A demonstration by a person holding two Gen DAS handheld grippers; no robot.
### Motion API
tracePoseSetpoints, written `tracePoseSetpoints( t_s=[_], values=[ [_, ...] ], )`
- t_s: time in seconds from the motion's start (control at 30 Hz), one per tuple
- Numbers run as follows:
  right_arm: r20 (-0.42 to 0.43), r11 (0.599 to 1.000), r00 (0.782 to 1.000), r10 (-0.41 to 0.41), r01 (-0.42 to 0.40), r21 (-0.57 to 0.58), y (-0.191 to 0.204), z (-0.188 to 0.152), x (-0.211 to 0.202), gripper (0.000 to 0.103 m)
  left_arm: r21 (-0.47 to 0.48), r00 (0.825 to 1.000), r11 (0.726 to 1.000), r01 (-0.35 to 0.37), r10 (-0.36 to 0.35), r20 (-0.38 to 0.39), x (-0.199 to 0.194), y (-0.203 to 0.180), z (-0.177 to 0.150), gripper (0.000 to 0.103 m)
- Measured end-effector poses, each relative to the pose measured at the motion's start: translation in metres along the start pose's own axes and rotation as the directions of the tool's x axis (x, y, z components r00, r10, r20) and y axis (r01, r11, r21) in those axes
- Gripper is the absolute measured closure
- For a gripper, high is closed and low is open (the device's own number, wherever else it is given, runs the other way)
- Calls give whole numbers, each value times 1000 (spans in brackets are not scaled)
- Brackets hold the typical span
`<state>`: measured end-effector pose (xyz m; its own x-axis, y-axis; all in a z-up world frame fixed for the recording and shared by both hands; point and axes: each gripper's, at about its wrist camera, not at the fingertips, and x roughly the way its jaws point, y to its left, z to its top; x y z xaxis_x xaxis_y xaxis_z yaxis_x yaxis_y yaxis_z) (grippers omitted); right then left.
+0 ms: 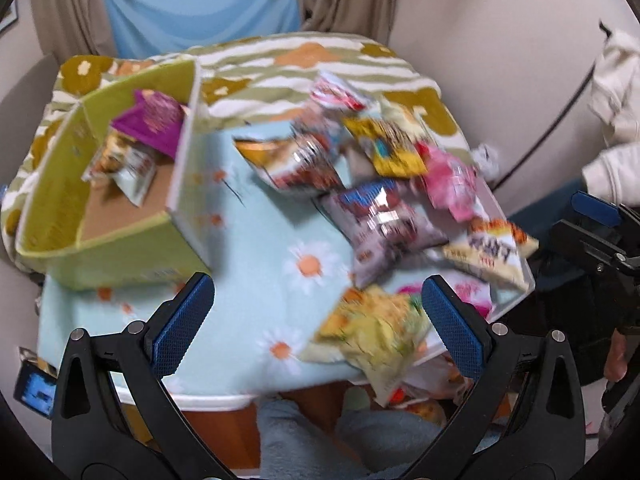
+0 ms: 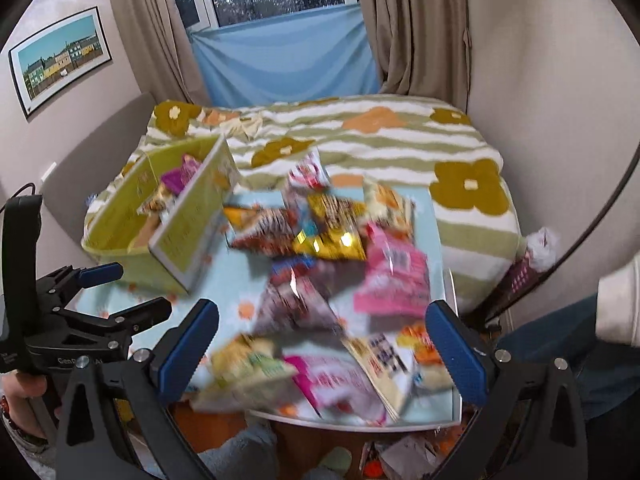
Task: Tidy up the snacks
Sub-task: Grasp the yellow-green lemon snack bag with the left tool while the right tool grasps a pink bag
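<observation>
A green cardboard box (image 1: pixel 120 216) stands at the left on a small table with a pale blue daisy cloth (image 1: pixel 256 280). In it lie a purple packet (image 1: pixel 150 124) and another snack bag (image 1: pixel 120 168). Several snack bags lie in a heap at the right: a dark purple bag (image 1: pixel 384 224), a pink one (image 1: pixel 452 180), a yellow one (image 1: pixel 372 328) at the near edge. My left gripper (image 1: pixel 316 312) is open and empty above the near table edge. My right gripper (image 2: pixel 320 340) is open and empty above the near bags, with the box (image 2: pixel 160 220) far left.
A bed with a green striped flower blanket (image 2: pixel 360 140) lies behind the table. Curtains and a blue cloth (image 2: pixel 288 56) hang at the window. More packets lie on the floor (image 1: pixel 420 396) under the table. The other gripper shows at each view's edge (image 1: pixel 600 236).
</observation>
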<state>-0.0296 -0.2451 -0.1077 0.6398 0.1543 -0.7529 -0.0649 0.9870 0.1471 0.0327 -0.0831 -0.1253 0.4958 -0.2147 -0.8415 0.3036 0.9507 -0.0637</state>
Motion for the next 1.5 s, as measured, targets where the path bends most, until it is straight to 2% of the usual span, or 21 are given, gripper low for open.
tracePoseSetpoints(
  t_s=[0.2,0.5,0.7,0.83,1.13,1.27,1.5],
  values=[
    [-73,999,997,11,-9,33,-19,-44,21,0,57,999,998,11,-9,-42,33,-27,-25,0],
    [-171,997,985,24,-11,73,-31,-92,57,0,142,995,989,35,-21,-101,71,-49,-37,0],
    [-199,996,977,71,-58,71,-30,-94,80,0,174,989,983,48,-23,-145,97,-52,-40,0],
    [-212,996,974,80,-70,57,-26,-92,93,3,175,985,982,64,-34,-171,110,-49,-39,10],
    [-212,995,973,95,-89,37,-23,-85,108,6,188,985,980,64,-32,-169,110,-40,-37,25],
    [-213,994,972,103,-96,44,-21,-82,114,6,177,985,983,57,-26,-173,108,-32,-37,28],
    [-227,993,967,114,-106,45,-20,-78,128,14,160,984,986,36,-7,-176,107,-21,-37,30]
  ],
)
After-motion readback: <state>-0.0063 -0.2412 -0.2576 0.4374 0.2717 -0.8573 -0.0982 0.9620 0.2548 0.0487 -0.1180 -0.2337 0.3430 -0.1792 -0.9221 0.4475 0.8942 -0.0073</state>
